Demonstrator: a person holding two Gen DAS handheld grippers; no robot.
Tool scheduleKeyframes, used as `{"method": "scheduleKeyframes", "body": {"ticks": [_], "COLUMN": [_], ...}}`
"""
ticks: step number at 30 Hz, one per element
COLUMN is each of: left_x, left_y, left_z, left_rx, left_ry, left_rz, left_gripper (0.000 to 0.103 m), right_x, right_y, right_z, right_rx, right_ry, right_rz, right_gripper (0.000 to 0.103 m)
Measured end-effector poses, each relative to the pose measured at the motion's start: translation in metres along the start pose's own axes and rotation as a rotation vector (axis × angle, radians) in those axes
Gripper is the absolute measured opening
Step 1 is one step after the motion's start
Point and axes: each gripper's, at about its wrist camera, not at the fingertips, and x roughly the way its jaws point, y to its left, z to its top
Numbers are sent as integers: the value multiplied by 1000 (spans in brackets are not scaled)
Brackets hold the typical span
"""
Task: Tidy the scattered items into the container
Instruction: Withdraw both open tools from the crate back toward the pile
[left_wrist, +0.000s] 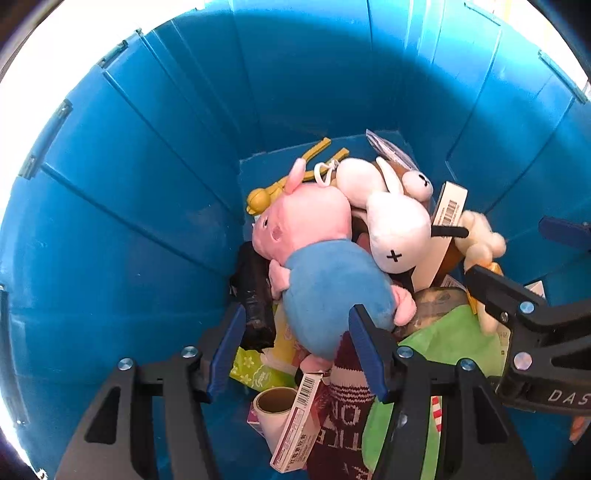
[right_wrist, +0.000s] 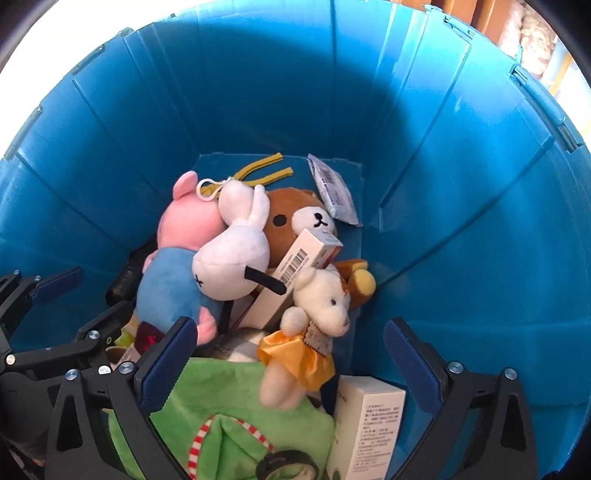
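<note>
Both grippers reach down into the deep blue container. My left gripper is open over a pink pig plush in a blue shirt that lies between its blue pads without being pressed. My right gripper stands wide open around a cream bear in a yellow dress, which rests on the pile, apart from both pads. A white rabbit plush and a brown bear lie beside the pig. The right gripper also shows at the right of the left wrist view.
The container floor holds a green cloth, a white box, a barcoded box, a tape roll, a maroon knit piece, a black item and yellow tongs. Tall blue walls close in on all sides.
</note>
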Motion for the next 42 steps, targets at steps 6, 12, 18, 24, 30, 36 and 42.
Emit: {"method": "scheduleKeyframes", "body": {"ticks": [6, 12, 18, 24, 30, 36, 42], "left_x": [-30, -71, -115, -183, -219, -222, -201], "left_y": [22, 39, 62, 94, 143, 218, 303], "left_z": [3, -6, -29, -68, -120, -173, -213], "left_rx": [-82, -146, -232, -240, -278, -314, -328], "left_ry": [-138, -313, -460, -596, -712, -755, -720], "left_rz": [14, 12, 10, 49, 91, 120, 126], "left_gripper": [58, 58, 58, 59, 79, 80, 80], "right_x": [-16, -38, -70, -117, -159, -183, -196], "right_y": [8, 14, 12, 33, 93, 184, 286], "right_z": [0, -5, -10, -23, -38, -58, -70], "right_rx": [-34, -59, -21, -41, -85, -118, -143], "right_ry": [-61, -153, -257, -377, -467, -552, -608], "right_rz": [14, 8, 55, 100, 165, 245, 309], "right_gripper": [103, 103, 103, 103, 103, 103, 103]}}
